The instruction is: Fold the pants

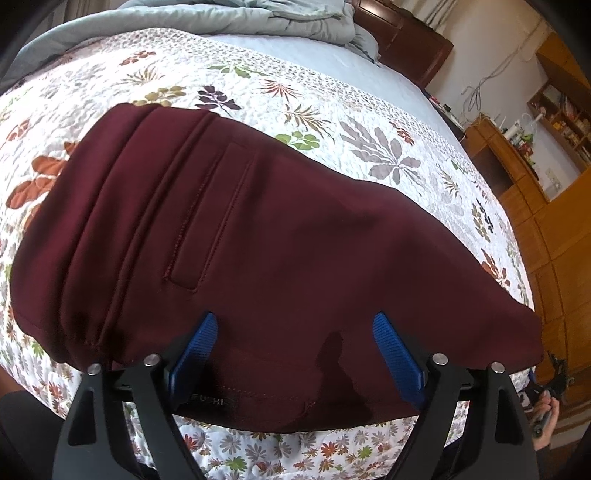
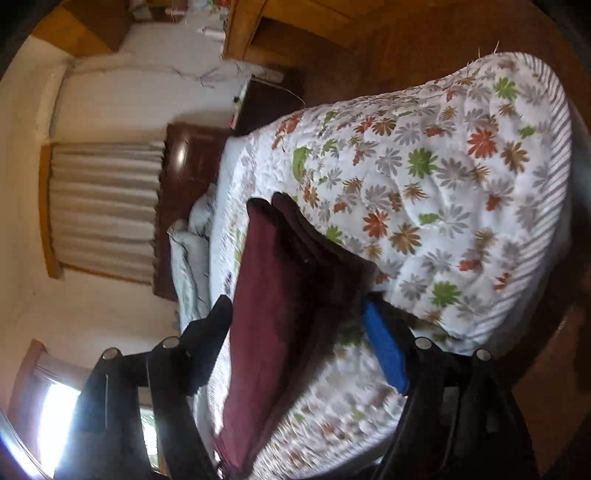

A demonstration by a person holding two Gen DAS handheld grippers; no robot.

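Maroon pants (image 2: 280, 295) between parted jaws

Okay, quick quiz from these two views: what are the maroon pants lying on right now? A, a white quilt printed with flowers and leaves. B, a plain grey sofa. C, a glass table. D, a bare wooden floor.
A: in the left wrist view the maroon pants lie spread on the white floral quilt covering the bed, and the right wrist view shows the same quilt around them.

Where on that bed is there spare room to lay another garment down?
Bare floral quilt lies beyond the maroon pants, up to the crumpled grey duvet. A narrow strip shows along the near edge. The middle is taken by the pants.
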